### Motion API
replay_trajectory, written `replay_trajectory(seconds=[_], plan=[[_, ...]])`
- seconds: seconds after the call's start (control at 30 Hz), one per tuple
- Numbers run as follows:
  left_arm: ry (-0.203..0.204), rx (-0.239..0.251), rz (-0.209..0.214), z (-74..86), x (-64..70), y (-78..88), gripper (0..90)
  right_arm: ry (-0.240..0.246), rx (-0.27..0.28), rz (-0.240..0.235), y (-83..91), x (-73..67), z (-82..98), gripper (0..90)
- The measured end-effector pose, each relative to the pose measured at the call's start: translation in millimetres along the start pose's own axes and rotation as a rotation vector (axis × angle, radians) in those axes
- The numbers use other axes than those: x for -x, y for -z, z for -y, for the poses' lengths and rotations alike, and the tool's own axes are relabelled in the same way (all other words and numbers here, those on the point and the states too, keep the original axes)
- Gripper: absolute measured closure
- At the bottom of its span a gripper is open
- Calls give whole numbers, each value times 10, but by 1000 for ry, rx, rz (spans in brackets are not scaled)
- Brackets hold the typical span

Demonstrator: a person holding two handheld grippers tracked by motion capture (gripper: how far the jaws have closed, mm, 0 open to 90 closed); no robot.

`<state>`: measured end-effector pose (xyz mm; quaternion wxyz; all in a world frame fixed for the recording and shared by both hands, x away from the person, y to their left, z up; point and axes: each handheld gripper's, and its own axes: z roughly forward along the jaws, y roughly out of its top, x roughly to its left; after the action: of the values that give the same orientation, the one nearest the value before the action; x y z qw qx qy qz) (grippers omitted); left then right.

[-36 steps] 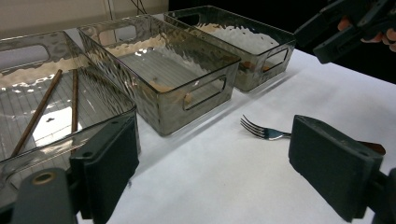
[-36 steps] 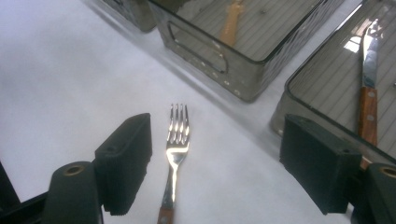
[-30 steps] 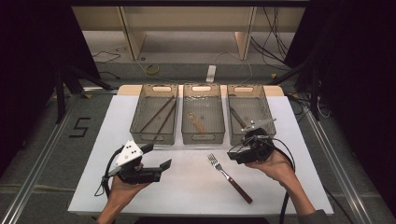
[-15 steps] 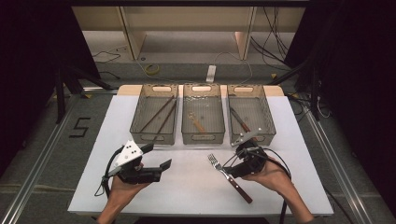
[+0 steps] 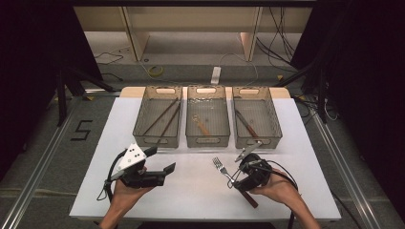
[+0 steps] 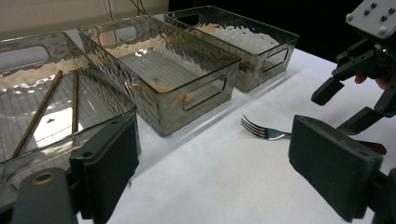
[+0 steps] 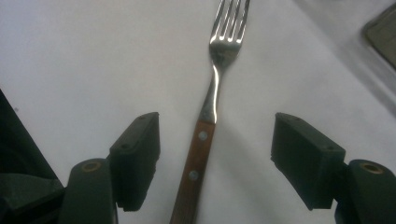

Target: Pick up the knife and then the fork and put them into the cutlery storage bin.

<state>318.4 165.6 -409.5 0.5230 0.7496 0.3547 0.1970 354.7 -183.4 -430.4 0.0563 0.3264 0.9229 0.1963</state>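
Surroundings: dark room, with a white-topped bench standing on a grey floor.
High view: three clear ribbed plastic trays stand in a row at the far side of the bench. A steel fork with a brown wooden handle lies flat on the bench in front of the middle and right trays. The right gripper is low over its handle. The left gripper hangs apart at the left, holding nothing.
Left gripper view: its jaws stand wide open and empty; the fork lies beyond them, near the trays.
Right gripper view: the jaws have just been closing and now stand on both sides of the wooden handle, with a gap at each side; the pads do not touch the fork yet.
Handling: I judge the fork light, stiff and not fragile. The polished steel neck looks slippery, and the fork lies flat, so little height is offered.
Where to hold: the riveted wooden handle, just behind the steel neck, squeezed across its narrow sides.
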Motion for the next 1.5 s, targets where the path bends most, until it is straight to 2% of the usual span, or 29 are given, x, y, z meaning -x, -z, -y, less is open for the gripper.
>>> replay_trajectory(seconds=[0.3, 0.5, 0.67, 0.97, 1.3, 1.5], plan=[[0, -2, 1, 0, -1, -2, 154, 18, -59, -15, -98, -47, 74, 425], [-4, 0, -1, 0, 0, -3, 154, 28, -96, 1, -161, -53, 93, 484], [-3, -2, -1, 2, 2, -10, 154, 40, -98, -4, -188, -56, 98, 532], [-4, -1, 0, 1, 2, -10, 154, 65, -133, 7, -263, -81, 98, 611], [-3, -4, 1, 3, 8, -16, 154, 83, -134, 6, -263, -81, 97, 704], [-5, -5, 1, 3, 10, -16, 154, 69, -140, 0, -267, -49, 87, 740]])
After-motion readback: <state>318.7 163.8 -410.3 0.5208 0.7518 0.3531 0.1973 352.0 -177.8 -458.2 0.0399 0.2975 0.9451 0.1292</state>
